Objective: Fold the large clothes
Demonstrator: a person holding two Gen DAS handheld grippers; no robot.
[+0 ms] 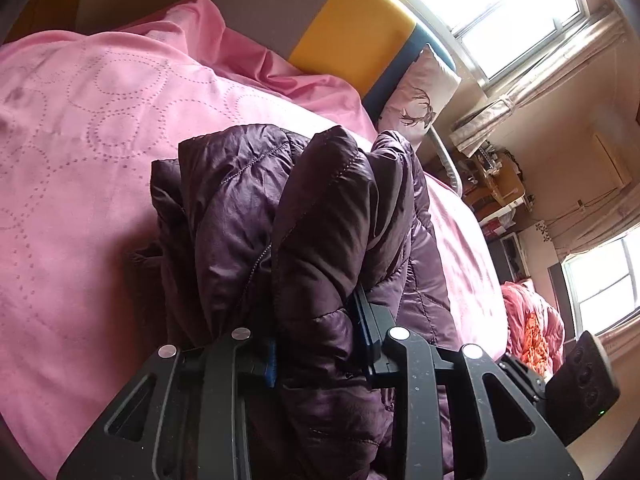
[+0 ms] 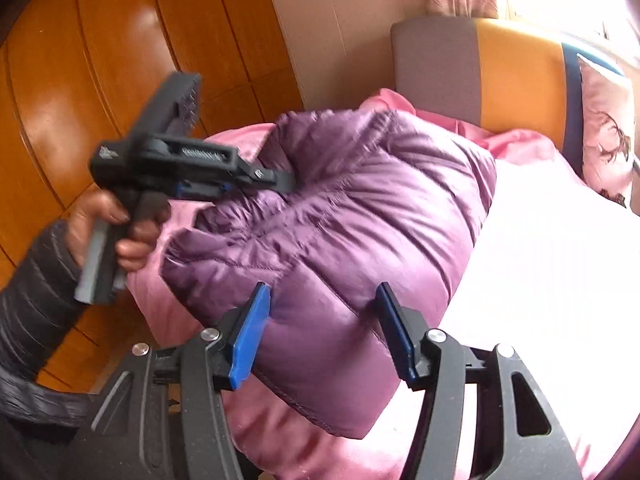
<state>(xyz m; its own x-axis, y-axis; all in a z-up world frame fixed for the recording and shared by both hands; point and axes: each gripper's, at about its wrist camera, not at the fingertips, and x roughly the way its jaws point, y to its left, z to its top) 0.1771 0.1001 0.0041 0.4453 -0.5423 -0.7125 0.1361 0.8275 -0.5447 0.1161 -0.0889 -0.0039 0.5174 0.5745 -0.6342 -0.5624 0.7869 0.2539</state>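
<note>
Purple puffer jacket (image 1: 288,216) lies bunched mid-frame on a pink bed (image 1: 72,160); the left hand-held gripper (image 1: 316,344) pinches a fold. Right view: the right hand-held gripper (image 2: 320,332), lower centre, stands spread around the jacket's edge without pressing.

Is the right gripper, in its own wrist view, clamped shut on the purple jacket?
No: the right gripper has its blue pads standing wide apart, and the purple jacket bulges between them without being pinched.

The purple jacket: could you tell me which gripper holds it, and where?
The left gripper pinches a thick fold of the jacket. The right gripper straddles its edge, open.
</note>
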